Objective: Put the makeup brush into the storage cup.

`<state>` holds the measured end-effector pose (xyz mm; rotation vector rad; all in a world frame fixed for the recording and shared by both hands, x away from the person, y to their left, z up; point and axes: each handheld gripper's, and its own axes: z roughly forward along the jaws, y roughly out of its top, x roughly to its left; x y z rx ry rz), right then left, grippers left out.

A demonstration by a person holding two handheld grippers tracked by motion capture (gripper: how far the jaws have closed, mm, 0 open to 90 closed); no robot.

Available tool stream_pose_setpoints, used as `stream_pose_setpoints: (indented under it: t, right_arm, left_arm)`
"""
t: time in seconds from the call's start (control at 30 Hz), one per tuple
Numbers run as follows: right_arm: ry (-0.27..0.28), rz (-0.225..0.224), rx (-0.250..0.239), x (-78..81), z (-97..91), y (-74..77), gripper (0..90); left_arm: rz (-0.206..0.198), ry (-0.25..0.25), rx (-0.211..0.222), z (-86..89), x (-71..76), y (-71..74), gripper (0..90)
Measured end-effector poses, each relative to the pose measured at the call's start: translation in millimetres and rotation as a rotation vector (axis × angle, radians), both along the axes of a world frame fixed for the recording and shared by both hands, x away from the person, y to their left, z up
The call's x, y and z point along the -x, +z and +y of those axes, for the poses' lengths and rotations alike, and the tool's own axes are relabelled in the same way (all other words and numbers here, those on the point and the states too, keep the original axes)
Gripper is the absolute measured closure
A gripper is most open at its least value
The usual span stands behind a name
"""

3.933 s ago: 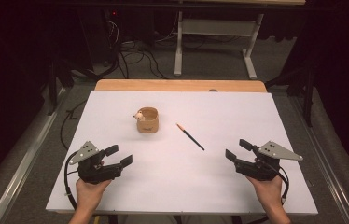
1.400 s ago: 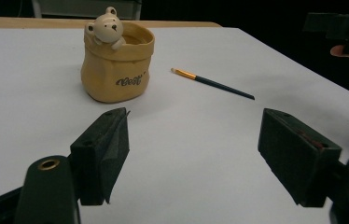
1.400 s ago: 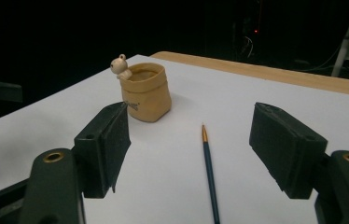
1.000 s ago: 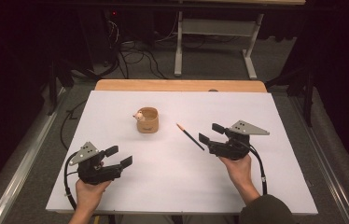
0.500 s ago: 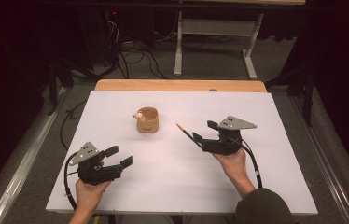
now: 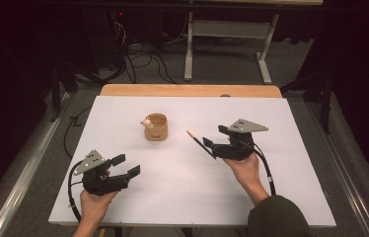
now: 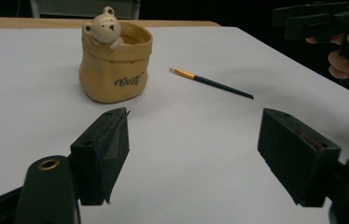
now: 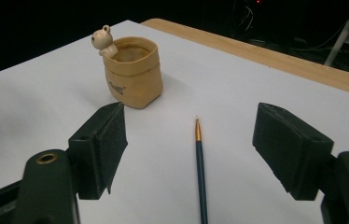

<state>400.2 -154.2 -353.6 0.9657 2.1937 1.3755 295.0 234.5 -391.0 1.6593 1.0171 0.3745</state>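
Around paintbrush (image 8: 200,172): bare table (image 6: 281,197) on both sides
Obstacle: bear pot (image 6: 155,127), at brush's ten o'clock, near

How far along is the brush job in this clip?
Early. Nothing is done: the paintbrush lies flat on the table, apart from the bear pot. In hand: the right claw is open, straddling the brush handle. The left claw rests open. Grasping and moving remain.

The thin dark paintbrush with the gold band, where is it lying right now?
The thin dark paintbrush lies flat on the white table, to the right of the tan bear-trimmed pot in the high view, its handle end between the open jaws of the right gripper.
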Motion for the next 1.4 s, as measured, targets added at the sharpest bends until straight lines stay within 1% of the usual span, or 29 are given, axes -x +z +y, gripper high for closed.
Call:
stream_pose_setpoints:
  t: [0.1, 0.17, 0.37, 0.43, 0.6, 0.87, 1.1, 1.13, 1.3, 1.4]
  right_arm:
    - [0.001, 0.003, 0.01, -2.8, 0.7, -0.2, 28.2]
    - [-0.006, 0.01, 0.01, -4.3, 1.3, 0.1, 28.4]
    - [-0.002, 0.023, 0.018, -8.3, 4.2, 1.0, 29.2]
    - [0.0, 0.021, 0.026, -10.1, 5.4, 1.8, 29.4]
    - [-0.007, 0.03, 0.022, -15.3, 9.1, 3.7, 29.9]
    - [0.005, 0.025, 0.026, -22.8, 18.7, 6.0, 30.5]
    - [0.002, 0.039, 0.055, -30.5, 25.7, 6.3, 31.1]
    - [-0.002, 0.05, 0.058, -31.2, 26.8, 6.5, 31.2]
    - [0.002, 0.063, 0.082, -37.5, 30.1, 8.1, 31.8]
    - [-0.005, 0.072, 0.093, -40.5, 32.1, 9.6, 31.9]
  left_arm:
    - [-0.001, 0.0, -0.001, -0.1, 0.4, 0.0, 25.2]
    - [-0.001, 0.001, 0.001, 0.6, 0.2, 0.0, 25.2]
    - [-0.002, 0.001, -0.001, 0.0, 0.5, 0.2, 25.2]
    - [0.001, -0.002, -0.003, -0.3, 0.2, 0.1, 25.2]
    - [-0.001, -0.001, 0.0, 0.0, 0.3, 0.1, 25.2]
    - [-0.002, -0.005, -0.001, -0.6, 0.4, 0.2, 25.3]
    - [-0.003, -0.003, 0.001, 0.1, 0.7, 0.4, 25.3]
    - [-0.004, -0.003, 0.002, -0.1, 0.8, 0.6, 25.3]
    - [-0.002, -0.008, 0.0, -1.1, 0.5, 0.4, 25.3]
    - [-0.003, -0.008, 0.001, -0.7, 0.6, 0.6, 25.4]
